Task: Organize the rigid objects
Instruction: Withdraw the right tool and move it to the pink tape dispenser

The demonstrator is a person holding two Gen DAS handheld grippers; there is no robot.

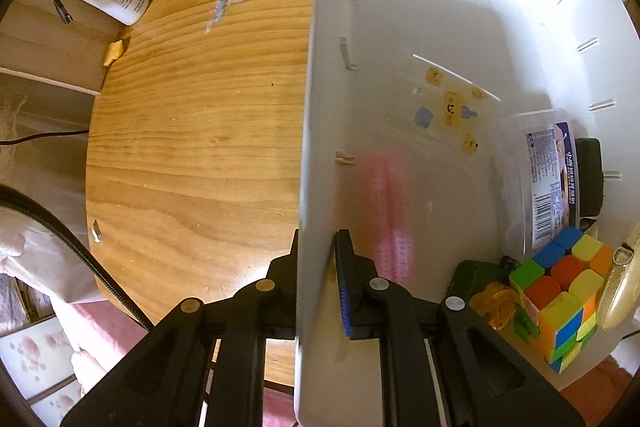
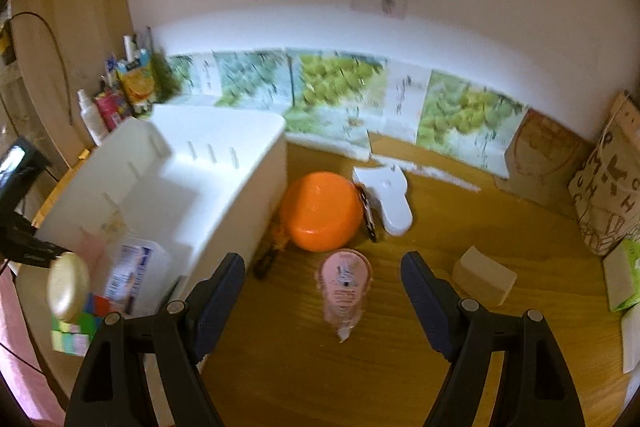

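The pink bottle [image 2: 345, 285] stood on the table [image 2: 400, 367], dead ahead of my right claw [image 2: 323, 301] and centred between its jaws, which gaped wide with nothing in them. Clear air showed on both sides of it, so no contact yet.

Just beyond it sat the orange ball [image 2: 321, 211], and left of my left finger rose the white bin [image 2: 224, 155], its wall close alongside. A white holder [image 2: 390, 199] lay past the ball, and a tan block [image 2: 484, 281] sat off to the right of my right finger.

Over on the other side, my left claw [image 1: 318, 267] was pinched narrow onto the bin's wall [image 1: 310, 147], one finger outside, one inside. Inside the bin I could see the cube [image 1: 560, 295] and a clear tub [image 1: 540, 179].

My worries, as I judged them: the bottle looked tall and narrow, so a lopsided close could topple it into the ball and send that rolling. The view was blurred, which made my aim less sure. My left finger could also clip the bin wall. And if the left pinch slipped, the bin could shift.
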